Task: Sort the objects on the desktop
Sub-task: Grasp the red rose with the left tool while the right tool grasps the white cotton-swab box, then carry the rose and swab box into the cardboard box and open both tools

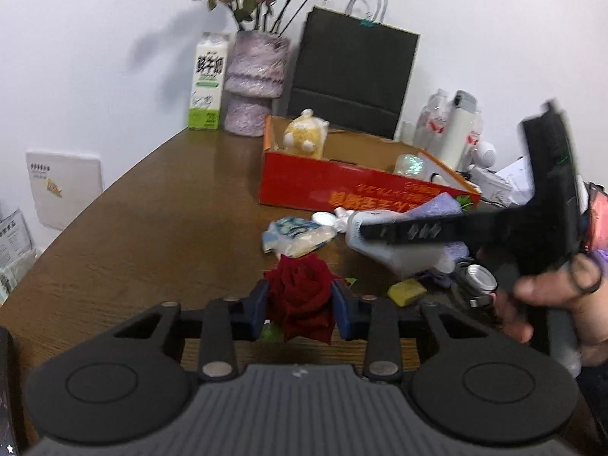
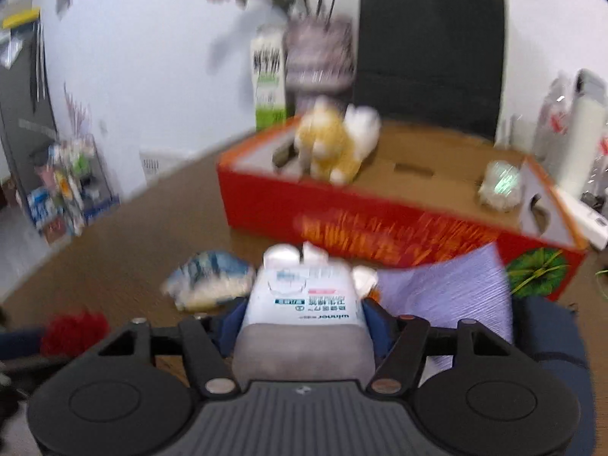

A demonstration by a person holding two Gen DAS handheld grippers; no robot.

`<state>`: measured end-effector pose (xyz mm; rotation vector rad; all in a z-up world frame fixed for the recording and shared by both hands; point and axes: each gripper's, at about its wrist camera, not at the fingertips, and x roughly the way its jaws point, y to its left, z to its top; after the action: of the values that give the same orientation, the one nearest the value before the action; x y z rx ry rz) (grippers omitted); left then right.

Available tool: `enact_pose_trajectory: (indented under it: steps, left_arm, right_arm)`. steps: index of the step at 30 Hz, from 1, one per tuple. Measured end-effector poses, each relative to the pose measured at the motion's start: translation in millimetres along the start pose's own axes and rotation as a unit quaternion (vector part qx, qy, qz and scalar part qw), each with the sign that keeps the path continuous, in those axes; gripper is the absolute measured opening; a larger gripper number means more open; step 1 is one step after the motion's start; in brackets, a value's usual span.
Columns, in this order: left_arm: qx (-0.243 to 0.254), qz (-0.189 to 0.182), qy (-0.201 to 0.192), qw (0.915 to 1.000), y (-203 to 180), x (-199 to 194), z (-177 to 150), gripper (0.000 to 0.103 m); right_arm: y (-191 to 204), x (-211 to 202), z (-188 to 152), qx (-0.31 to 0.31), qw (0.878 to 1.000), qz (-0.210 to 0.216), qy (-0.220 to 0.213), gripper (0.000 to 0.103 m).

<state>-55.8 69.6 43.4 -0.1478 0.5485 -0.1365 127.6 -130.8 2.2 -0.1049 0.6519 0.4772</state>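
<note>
My left gripper (image 1: 300, 297) is shut on a dark red rose (image 1: 300, 304), whose bloom is squeezed between the blue pads (image 1: 258, 304) just above the brown table (image 1: 152, 228). In the right wrist view, my right gripper (image 2: 304, 309) is shut on a white printed pack (image 2: 304, 292), with a blue pad against each side. The same pack (image 1: 399, 252) shows tilted at the right of the left wrist view. Behind both stands an open red cardboard box (image 2: 380, 220) holding a yellow plush toy (image 2: 334, 144) and a small pale object (image 2: 499, 186). The rose (image 2: 72, 332) is blurred at the lower left.
A blue-white tissue pack (image 1: 296, 233), a purple cloth (image 2: 448, 288), a yellow block (image 1: 408, 290) and a metal tin (image 1: 480, 279) lie before the box. A milk carton (image 1: 208, 83), a flower vase (image 1: 254, 83), a black paper bag (image 1: 353, 76) and white bottles (image 1: 456, 129) line the wall.
</note>
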Motion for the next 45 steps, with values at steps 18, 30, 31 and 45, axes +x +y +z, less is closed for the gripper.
enact_pose_trajectory:
  steps: [18,30,31,45]
  left_arm:
    - [0.066,-0.089,0.056,0.9923,-72.3,-23.5,-54.6,0.038]
    - [0.107,-0.081,0.051,0.9896,-91.4,-17.6,-64.2,0.070]
    - [0.111,-0.079,0.052,0.9893,-92.9,-15.1,-64.1,0.068]
    - [0.059,-0.101,-0.001,0.9931,-74.4,8.3,35.4,0.037]
  right_arm:
    - [-12.8,-176.7,-126.0,0.032,0.996,-0.067,-0.045,0.064]
    - [-13.8,-160.1,-140.4,0.026,0.995,-0.094,-0.003,0.064]
    - [-14.4,-158.6,-140.4,0.025,0.995,-0.094,-0.001,0.064]
    - [-50.3,-160.2,-58.6,0.076,0.993,-0.041,-0.080,0.064]
